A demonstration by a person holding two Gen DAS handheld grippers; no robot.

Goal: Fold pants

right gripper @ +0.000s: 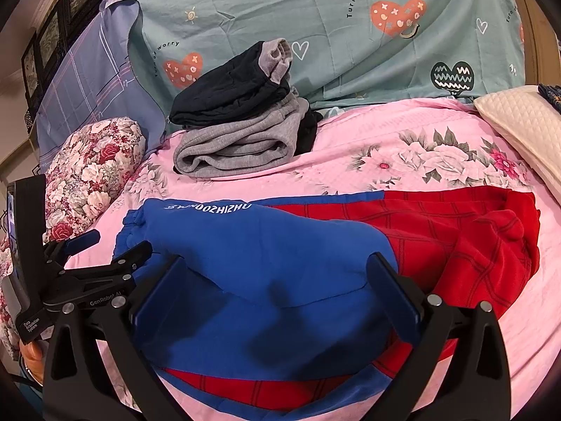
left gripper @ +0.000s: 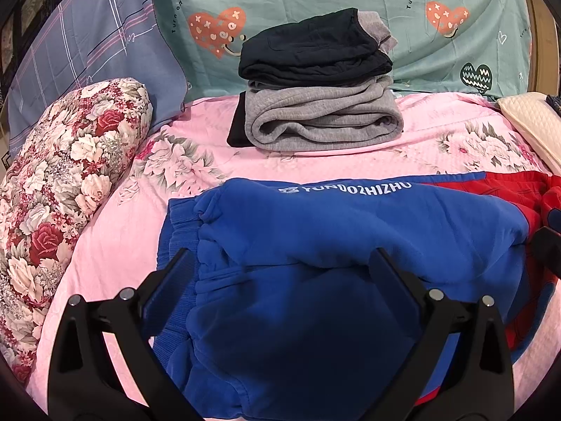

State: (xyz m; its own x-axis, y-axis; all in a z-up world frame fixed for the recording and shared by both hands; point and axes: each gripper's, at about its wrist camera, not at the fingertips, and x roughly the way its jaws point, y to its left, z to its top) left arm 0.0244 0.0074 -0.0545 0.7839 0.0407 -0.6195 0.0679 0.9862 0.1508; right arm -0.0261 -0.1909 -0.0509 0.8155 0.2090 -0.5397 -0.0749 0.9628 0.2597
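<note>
The blue and red pants (left gripper: 315, 245) lie across the pink floral bedsheet (left gripper: 115, 245), with a blue leg with white lettering folded over onto the red checked part (right gripper: 455, 238). Its ribbed cuff (left gripper: 178, 224) points left. My left gripper (left gripper: 280, 263) stands open just above the blue fabric, with nothing between its fingers. My right gripper (right gripper: 277, 277) is also open over the blue fold (right gripper: 263, 245), holding nothing. In the right wrist view the left gripper (right gripper: 115, 244) shows at the left, near the cuff. The right gripper's black tip (left gripper: 547, 245) peeks in at the left wrist view's right edge.
A stack of folded grey and black garments (left gripper: 315, 87) sits at the back of the bed. A floral bolster (left gripper: 63, 182) lies along the left, a blue plaid pillow (left gripper: 87, 45) and a teal heart-print cover (left gripper: 438, 35) behind, a cream quilted pillow (right gripper: 519, 126) at right.
</note>
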